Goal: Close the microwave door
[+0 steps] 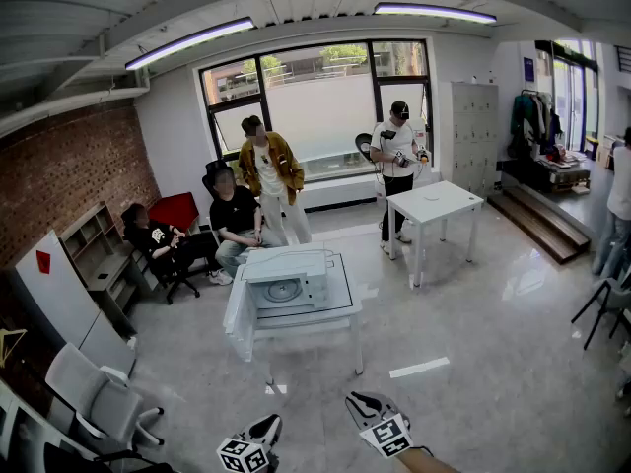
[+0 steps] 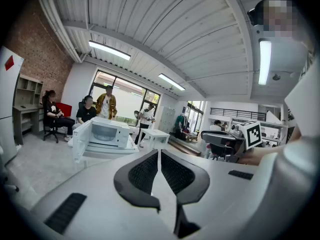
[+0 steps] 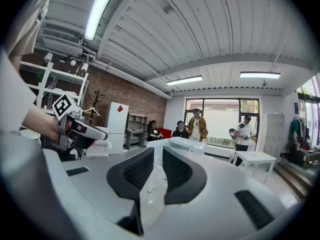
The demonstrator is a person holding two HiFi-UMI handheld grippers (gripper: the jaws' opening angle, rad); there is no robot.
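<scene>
Microwave (image 1: 291,282) stands white, door (image 1: 240,321) swung open.

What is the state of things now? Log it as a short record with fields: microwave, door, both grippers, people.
microwave: on a white table, mid-room
door: open, swung out to the left in the head view
left gripper: shut, empty, well short of the microwave
right gripper: jaws slightly apart, empty, well short of the microwave
people: two seated, two standing, near the window
task: door not yet closed
</scene>
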